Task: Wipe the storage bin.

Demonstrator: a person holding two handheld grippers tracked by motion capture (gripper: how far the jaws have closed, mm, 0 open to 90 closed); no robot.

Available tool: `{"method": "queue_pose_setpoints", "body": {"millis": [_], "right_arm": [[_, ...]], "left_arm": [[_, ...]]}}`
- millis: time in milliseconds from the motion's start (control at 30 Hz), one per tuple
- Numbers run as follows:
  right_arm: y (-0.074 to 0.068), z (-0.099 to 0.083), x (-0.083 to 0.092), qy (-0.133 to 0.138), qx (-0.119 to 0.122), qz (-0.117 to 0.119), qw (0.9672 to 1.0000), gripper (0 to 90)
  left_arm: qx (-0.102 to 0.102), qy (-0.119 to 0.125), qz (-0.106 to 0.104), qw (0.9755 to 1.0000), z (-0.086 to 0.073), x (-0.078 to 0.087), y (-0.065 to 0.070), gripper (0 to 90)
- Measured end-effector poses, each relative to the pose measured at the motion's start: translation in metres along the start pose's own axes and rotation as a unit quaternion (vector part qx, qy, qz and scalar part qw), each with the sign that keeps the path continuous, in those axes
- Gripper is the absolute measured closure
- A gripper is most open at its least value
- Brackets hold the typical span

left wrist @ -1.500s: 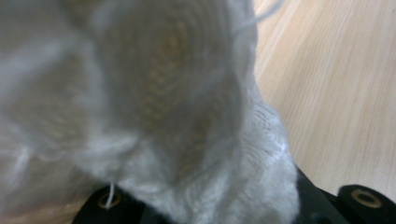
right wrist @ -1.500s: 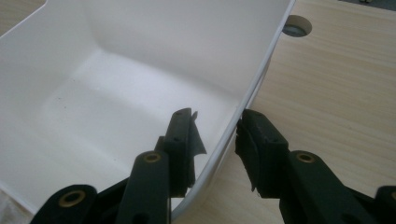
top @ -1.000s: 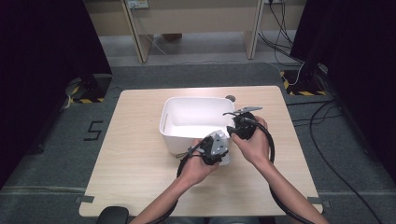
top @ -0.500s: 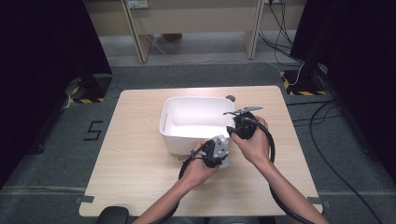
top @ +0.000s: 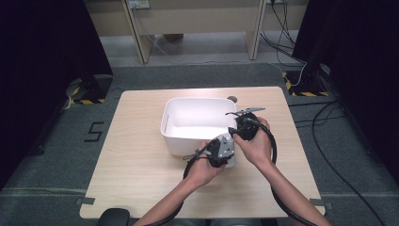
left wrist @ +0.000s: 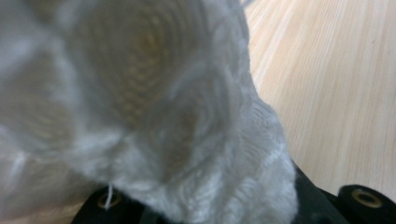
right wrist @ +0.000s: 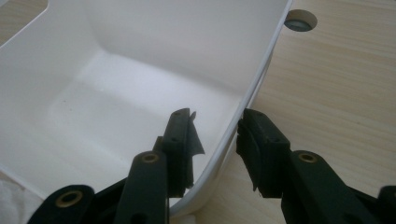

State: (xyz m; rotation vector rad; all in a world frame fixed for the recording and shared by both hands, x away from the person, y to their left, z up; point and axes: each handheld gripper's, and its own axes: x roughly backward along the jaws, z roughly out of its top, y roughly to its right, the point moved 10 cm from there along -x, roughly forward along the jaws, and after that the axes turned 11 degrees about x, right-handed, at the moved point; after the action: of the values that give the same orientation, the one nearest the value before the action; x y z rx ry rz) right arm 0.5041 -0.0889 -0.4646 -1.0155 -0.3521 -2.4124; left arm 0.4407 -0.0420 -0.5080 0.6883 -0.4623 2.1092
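Nearest the person, the left claw (top: 221,151) is clamped tight on a white knitted cloth (left wrist: 154,116), held just above the desk (top: 141,174) right at the near right corner of the white plastic tub (top: 197,123); in the left gripper view the cloth bunches over the jaws, with bare wood to its right. Just beyond, the right claw (right wrist: 215,135) straddles the tub's right rim, one jaw inside the wall, one outside, with a gap showing on each side of the thin edge, so it stands partly open and not pressing. The tub's interior lies bare and white. Past its far right corner a small round grommet hole (right wrist: 300,21) sits in the desk. Broad open wood lies left of the tub and along the near edge.
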Motion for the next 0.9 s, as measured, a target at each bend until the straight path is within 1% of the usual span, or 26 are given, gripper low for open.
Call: {"method": "queue_pose_setpoints", "body": {"millis": [100,167,200,433,533,633,767,900], "right_arm": [[0.0,0.0,0.0,0.002,0.001,0.001,1.0,63.8],[0.0,0.0,0.0,0.002,-0.003,0.003,1.0,63.7],[0.0,0.0,0.0,0.002,-0.003,0.003,1.0,63.6],[0.001,0.0,0.0,0.003,-0.003,0.004,1.0,63.5],[0.001,0.0,0.0,0.003,-0.002,0.004,1.0,63.5],[0.001,0.0,0.0,0.003,-0.001,0.004,1.0,63.5],[0.001,0.0,0.0,0.003,-0.001,0.004,1.0,63.5],[0.001,0.001,0.0,0.006,-0.005,0.004,1.0,63.4]], "left_arm": [[-0.003,0.005,0.0,1.0,0.006,0.002,0.001,80.7],[-0.006,0.008,0.0,0.9999,0.008,0.003,0.001,80.6],[-0.008,0.005,0.0,1.0,0.009,0.003,0.001,80.6],[-0.008,0.009,-0.001,0.9999,0.01,0.0,0.0,80.5],[-0.006,0.011,0.0,0.9999,0.008,-0.003,0.001,80.5],[-0.008,0.006,0.001,0.9999,0.004,-0.007,0.001,80.5],[-0.006,-0.006,0.003,1.0,-0.005,-0.015,0.001,80.6],[0.001,-0.015,0.003,0.9999,-0.013,-0.023,0.003,80.6]]}}
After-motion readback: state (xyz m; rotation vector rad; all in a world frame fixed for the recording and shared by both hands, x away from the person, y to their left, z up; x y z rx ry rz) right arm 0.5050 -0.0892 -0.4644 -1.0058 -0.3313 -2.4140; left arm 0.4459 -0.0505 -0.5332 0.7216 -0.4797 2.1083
